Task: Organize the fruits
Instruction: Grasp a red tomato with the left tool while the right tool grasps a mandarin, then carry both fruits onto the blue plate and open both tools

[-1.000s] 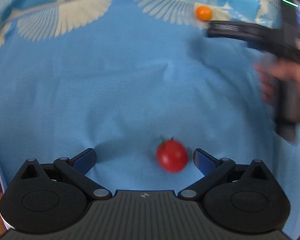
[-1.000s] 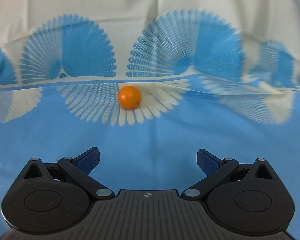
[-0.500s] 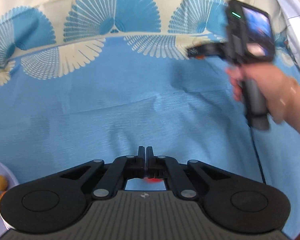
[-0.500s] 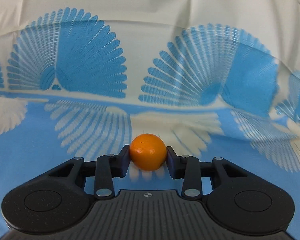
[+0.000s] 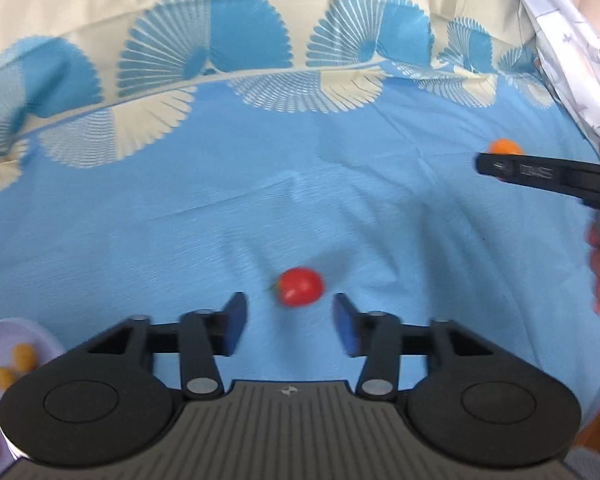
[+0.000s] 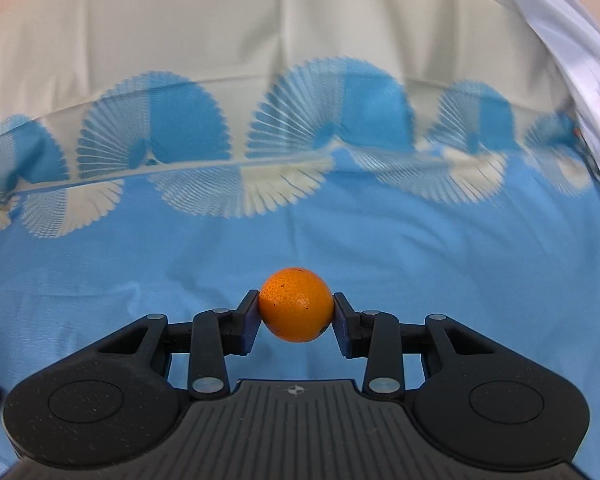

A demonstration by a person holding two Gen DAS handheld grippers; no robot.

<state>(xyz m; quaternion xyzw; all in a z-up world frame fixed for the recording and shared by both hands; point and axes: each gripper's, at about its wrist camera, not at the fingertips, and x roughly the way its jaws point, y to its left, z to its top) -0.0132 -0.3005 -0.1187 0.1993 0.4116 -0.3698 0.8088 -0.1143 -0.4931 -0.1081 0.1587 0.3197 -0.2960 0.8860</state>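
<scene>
Left claw (image 5: 288, 330) opening, tomato (image 5: 300, 286) loose ahead (blurred); right claw (image 6: 296, 316) grips 1 orange (image 6: 296, 304).

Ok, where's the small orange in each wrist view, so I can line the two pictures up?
Left wrist: the small orange shows at the far right edge, half hidden behind the right gripper.
Right wrist: centre, low, clamped between the right gripper's pads, off the cloth.
Shared landmark: the fan-patterned band across the blue cloth.
</scene>
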